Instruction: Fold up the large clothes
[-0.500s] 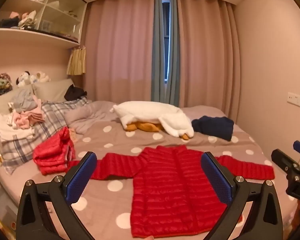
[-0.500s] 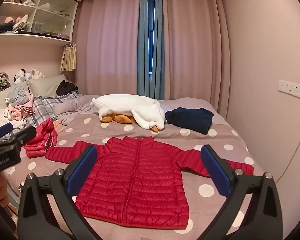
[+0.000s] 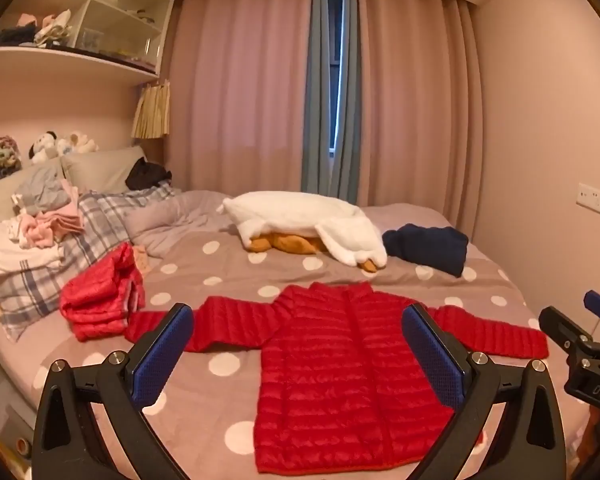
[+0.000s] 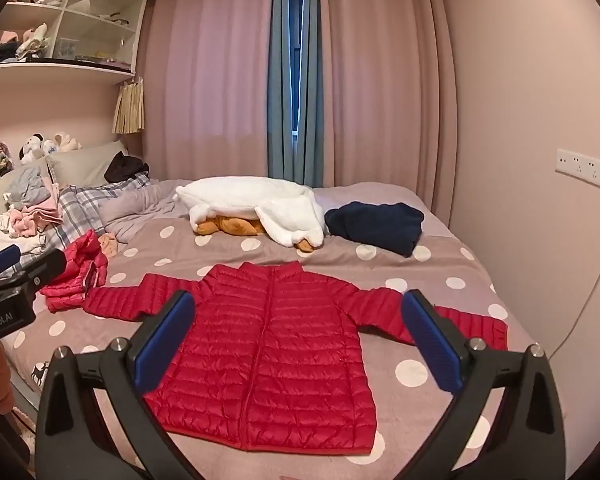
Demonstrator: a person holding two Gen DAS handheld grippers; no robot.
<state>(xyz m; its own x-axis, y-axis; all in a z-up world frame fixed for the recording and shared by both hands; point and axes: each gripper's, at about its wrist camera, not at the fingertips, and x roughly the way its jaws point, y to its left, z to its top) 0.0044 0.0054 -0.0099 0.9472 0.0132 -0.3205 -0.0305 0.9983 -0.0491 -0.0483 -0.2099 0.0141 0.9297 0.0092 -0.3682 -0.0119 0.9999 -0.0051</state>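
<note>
A red quilted puffer jacket (image 3: 340,368) lies flat and front-up on the polka-dot bed (image 3: 220,280), both sleeves spread sideways, collar toward the curtains. It also shows in the right wrist view (image 4: 276,348). My left gripper (image 3: 298,354) is open and empty, held above the jacket's hem end. My right gripper (image 4: 296,344) is open and empty too, held above the jacket. Each gripper shows at the edge of the other's view: the right one (image 3: 588,344), the left one (image 4: 12,280).
A folded red jacket (image 3: 100,300) lies left of the sleeve. A white plush goose (image 3: 308,220) and a dark blue garment (image 3: 424,246) lie farther back. Pillows with loose clothes (image 3: 40,220) are at the left. A wall (image 3: 560,160) runs close on the right.
Both views have barely shifted. The jacket has not moved and both grippers stay open.
</note>
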